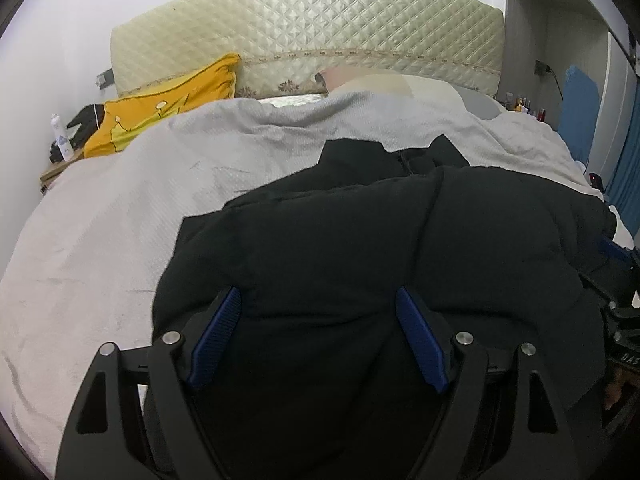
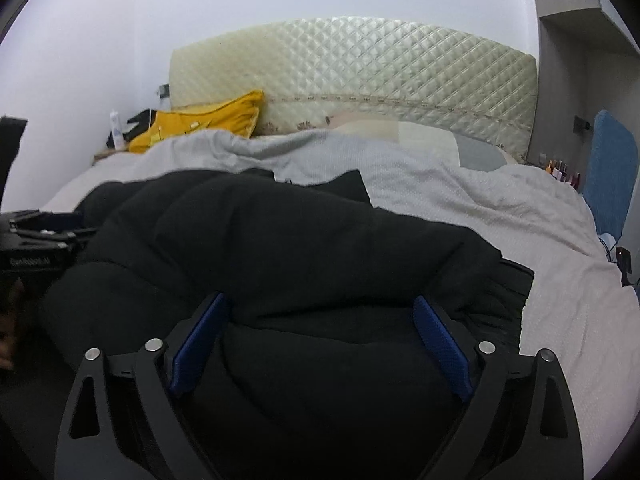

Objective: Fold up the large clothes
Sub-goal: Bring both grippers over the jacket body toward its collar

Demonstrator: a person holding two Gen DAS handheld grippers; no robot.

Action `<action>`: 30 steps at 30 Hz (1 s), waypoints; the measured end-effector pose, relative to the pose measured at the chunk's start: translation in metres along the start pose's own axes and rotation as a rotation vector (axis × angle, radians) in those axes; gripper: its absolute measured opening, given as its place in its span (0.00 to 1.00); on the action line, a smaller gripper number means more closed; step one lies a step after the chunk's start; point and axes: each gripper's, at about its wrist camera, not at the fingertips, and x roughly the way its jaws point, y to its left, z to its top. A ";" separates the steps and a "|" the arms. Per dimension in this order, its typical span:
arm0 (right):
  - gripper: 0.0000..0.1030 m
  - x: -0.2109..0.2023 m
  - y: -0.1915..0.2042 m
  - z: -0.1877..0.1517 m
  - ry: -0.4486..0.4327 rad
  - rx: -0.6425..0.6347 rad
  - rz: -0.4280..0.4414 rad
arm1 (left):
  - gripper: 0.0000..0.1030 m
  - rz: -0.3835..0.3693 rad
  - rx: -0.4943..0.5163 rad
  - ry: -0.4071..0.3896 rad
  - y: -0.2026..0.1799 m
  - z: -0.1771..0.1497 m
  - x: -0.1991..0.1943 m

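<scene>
Here we are over the bed, and the big black puffer jacket (image 1: pixel 360 232) fills the lower middle of the left wrist view, spread on the pale grey bedspread (image 1: pixel 100 232) with its bulk running from 6 o'clock up toward the centre. The left gripper (image 1: pixel 318 304) sits right above that padded fabric, jaws spread wide, the blue pads (image 1: pixel 218 336) standing well apart with the jacket lying between them, and whether the tips actually touch the cloth I cannot tell. Out at 3 o'clock in this view, the dark frame of the other tool peeks in at the edge. Over to the right wrist camera: the same jacket (image 2: pixel 280 248) sprawls from 9 o'clock across to about 4 o'clock, a puffy fold rising across the middle. The right gripper (image 2: pixel 320 308) hovers over the near hem, jaws wide as well, nothing pinched, blue pads (image 2: pixel 440 344) flanking a mound of black fabric. At 9 o'clock the left tool's black body shows against the jacket. Up at 12 o'clock stands the quilted cream headboard (image 2: pixel 360 76), and at 10 o'clock a yellow pillow (image 2: pixel 208 120) leans beside it, next to a white bottle (image 2: pixel 117 130) on the bedside table. At 3 o'clock a blue panel (image 2: pixel 612 164) stands past the bed's edge, with small bottles (image 2: pixel 560 170) lined up beside it.
</scene>
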 end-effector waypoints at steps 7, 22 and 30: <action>0.93 0.022 0.001 -0.011 0.031 -0.011 -0.018 | 0.79 -0.008 0.001 0.036 -0.001 -0.005 0.017; 0.94 -0.105 0.022 0.074 -0.096 0.058 0.041 | 0.79 -0.038 -0.122 -0.069 0.023 0.041 -0.103; 0.94 -0.242 0.050 0.124 -0.245 0.031 0.034 | 0.79 -0.075 -0.123 -0.211 0.023 0.060 -0.249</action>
